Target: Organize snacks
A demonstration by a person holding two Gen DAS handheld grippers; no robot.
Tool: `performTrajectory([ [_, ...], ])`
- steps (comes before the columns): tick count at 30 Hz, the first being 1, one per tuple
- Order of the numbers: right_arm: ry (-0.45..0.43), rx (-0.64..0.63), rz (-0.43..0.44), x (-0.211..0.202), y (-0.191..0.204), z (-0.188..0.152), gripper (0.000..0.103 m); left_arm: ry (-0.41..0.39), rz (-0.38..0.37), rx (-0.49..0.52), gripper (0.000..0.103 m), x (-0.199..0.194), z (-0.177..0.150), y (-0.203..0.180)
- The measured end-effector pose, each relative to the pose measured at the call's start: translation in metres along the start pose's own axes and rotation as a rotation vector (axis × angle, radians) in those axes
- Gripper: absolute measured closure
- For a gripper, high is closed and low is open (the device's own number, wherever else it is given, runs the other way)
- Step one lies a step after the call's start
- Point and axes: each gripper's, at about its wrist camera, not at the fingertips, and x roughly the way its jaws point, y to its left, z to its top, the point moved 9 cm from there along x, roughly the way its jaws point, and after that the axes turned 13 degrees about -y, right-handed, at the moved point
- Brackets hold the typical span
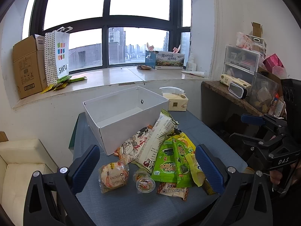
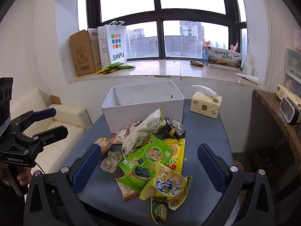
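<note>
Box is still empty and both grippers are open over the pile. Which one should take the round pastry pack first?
Left, probably. The pastry pack lies at the pile's left edge, between the left gripper jaws. For the right gripper it is mostly hidden behind its left finger. The box is equally near.

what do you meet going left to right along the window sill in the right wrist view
cardboard box → SANFU paper bag → green and yellow packets → dark snack wrapper → printed carton → white bottle
</note>
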Motion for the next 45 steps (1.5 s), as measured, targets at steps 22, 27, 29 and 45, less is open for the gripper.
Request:
performTrajectory([
  [22, 0.060, 0.072, 0.083, 0.038, 0.004, -0.013, 0.000, -0.001, -0.010, 0.007, 0.000, 0.000, -0.002, 0.002],
  [27, 0.104, 0.124, 0.148, 0.086, 0.003, -0.018, 0.000, -0.013, -0.006, 0.008, 0.000, -0.002, -0.001, 0.004],
  [29, 0.123, 0.169, 0.178, 0.111, 0.001, -0.021, 0.000, -0.021, -0.003, 0.004, 0.000, -0.002, -0.001, 0.006],
  [45, 0.233, 0.427, 0.218, 0.212, -0.010, -0.062, 0.069, -0.023, 0.014, -0.096, 0.000, 0.009, -0.018, 0.031],
])
